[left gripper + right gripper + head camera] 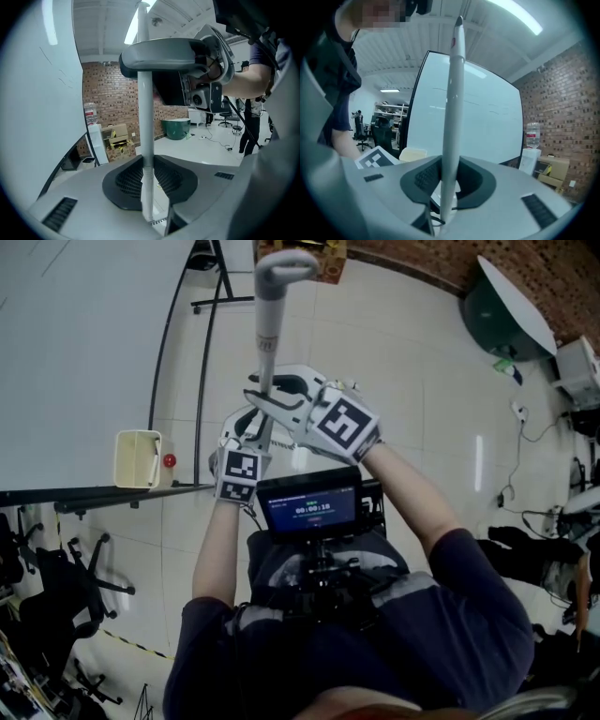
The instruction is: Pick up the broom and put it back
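Holding the broom [269, 329] upright, long axis vertical, the left claw [255, 442] clamps it low; the right claw [266, 401], jaws apart around it just above, sits nearer the top grip [284, 266].

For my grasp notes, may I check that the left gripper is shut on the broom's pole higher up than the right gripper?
Not quite: the left gripper is shut on the broom's pole lower down than the right gripper, as the head view shows.
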Demonstrator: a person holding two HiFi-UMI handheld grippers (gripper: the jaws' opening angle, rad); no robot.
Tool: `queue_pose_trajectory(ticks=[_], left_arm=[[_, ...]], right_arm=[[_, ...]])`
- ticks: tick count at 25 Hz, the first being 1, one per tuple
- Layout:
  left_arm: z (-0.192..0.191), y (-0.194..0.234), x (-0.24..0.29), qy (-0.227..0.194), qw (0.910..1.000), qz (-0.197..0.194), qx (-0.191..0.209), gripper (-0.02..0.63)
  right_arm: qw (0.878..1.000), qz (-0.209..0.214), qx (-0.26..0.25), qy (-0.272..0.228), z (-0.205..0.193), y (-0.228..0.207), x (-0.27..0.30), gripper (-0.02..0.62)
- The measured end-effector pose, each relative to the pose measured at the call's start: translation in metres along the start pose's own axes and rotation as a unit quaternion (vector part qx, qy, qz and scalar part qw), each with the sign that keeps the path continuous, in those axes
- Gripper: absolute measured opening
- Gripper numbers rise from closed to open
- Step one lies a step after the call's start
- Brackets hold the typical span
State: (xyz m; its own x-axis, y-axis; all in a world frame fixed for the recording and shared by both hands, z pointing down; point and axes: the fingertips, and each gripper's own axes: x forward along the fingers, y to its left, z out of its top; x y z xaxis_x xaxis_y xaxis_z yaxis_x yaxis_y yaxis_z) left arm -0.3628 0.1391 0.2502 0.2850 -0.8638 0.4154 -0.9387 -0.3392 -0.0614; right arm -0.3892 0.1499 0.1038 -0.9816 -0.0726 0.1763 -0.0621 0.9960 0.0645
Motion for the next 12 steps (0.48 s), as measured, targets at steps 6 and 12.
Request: queue_pose_trajectory(ticks=[6,12], left_arm=[[-0.011,-0.008,0.015,0.015,0.9994,0.009,0.029,0.095],[-0.013,-0.013,0.035,0.02,0.9996,0.018,0.011,0.219]], right_arm=[[0.999,-0.022,-0.001,0.023,-0.019,-0.003,0.0,0.092],[0.999,-0.039,0.006,0.024,-0.01,-0.004,-0.004,0.091]])
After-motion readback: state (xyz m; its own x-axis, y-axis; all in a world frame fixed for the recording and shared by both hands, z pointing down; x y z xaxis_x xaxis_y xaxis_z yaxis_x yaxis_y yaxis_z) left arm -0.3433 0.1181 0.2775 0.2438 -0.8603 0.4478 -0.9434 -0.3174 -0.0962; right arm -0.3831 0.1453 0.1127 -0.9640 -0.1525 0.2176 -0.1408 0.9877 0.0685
